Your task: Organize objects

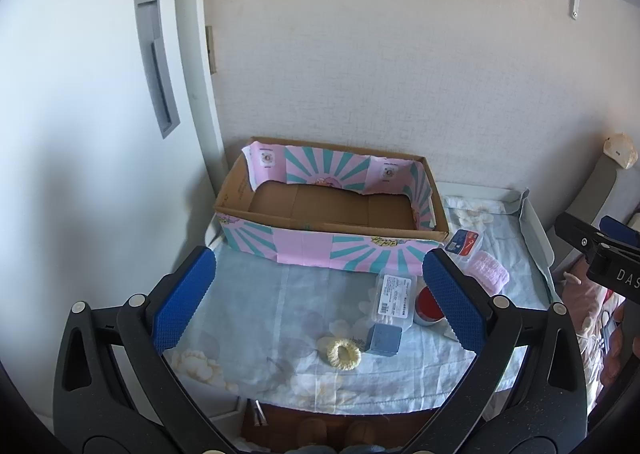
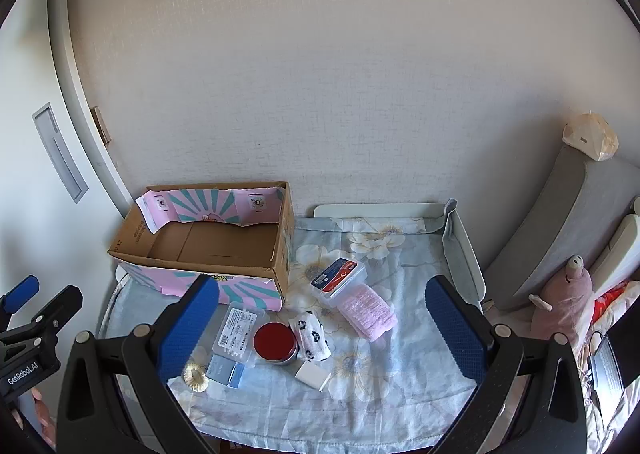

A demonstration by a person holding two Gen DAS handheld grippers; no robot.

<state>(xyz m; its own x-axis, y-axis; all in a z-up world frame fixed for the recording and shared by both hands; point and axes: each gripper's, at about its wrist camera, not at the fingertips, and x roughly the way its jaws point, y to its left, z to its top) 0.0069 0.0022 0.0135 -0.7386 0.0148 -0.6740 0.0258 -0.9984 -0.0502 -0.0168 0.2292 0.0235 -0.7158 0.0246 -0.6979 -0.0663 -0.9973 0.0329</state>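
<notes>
Small objects lie loose on your cloth-covered table, none yet in the cardboard box.

Nearest you sit a yellow hair tie, a blue box just beside it, a clear labelled case, a red-lidded tin, a spotted cloth and a white eraser. Farther back, a clear case with a red and blue label touches a folded pink cloth. The box stands open and empty at the table's back left corner against the wall. Your left gripper and right gripper both hover above the floral cloth with jaws spread wide, pinching nothing. A pink plush toy sits off to the right.
</notes>
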